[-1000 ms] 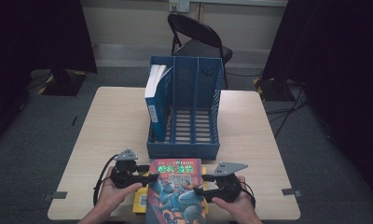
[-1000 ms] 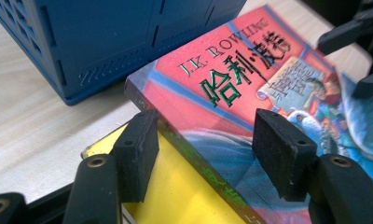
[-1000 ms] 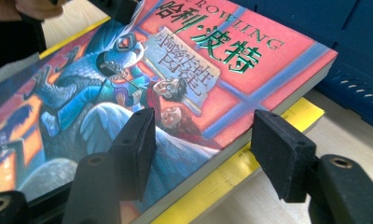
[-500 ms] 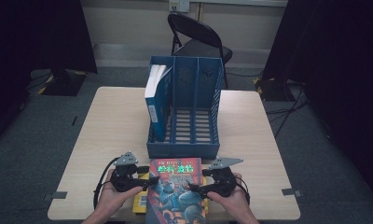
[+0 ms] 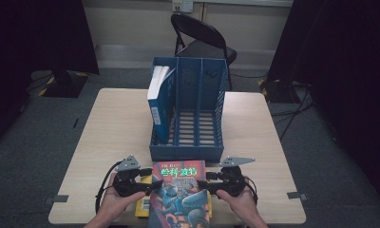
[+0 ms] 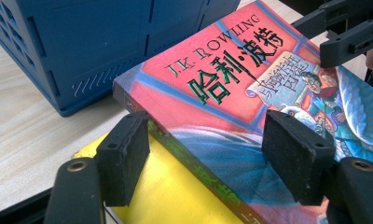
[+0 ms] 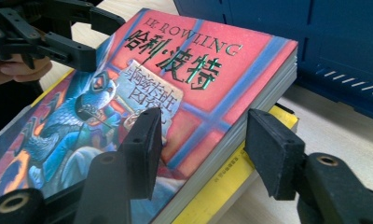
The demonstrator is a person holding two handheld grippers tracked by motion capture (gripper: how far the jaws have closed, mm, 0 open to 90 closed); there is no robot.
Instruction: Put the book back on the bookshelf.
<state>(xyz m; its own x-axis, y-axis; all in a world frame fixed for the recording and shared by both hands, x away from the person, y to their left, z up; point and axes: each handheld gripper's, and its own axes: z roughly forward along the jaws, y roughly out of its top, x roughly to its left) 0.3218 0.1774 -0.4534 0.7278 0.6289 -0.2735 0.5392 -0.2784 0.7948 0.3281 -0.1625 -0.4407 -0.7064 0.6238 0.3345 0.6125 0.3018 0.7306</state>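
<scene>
A red and blue paperback [image 5: 178, 197] with Chinese lettering lies flat on a yellow book [image 5: 143, 206] at the table's front edge. My left gripper [image 5: 152, 186] stands at its left, spine side. Its jaws straddle the spine [image 6: 208, 161] and have just been opening: one pad rests by the yellow book [image 6: 175, 196], the other above the cover [image 6: 222, 79]. My right gripper [image 5: 203, 185] is at the page edge. Its jaws [image 7: 208, 151] have just been closing around that edge [image 7: 175, 60] without pressing on it.
A blue three-slot file rack [image 5: 188, 118] stands mid-table just behind the books, with a blue book [image 5: 158, 95] upright in its left slot. A black folding chair [image 5: 202, 38] stands beyond the wooden table [image 5: 117, 128]. Bare tabletop lies left and right of the rack.
The right gripper has shifted slightly at the book's right edge. The book, the rack and the left gripper stay where they were.
</scene>
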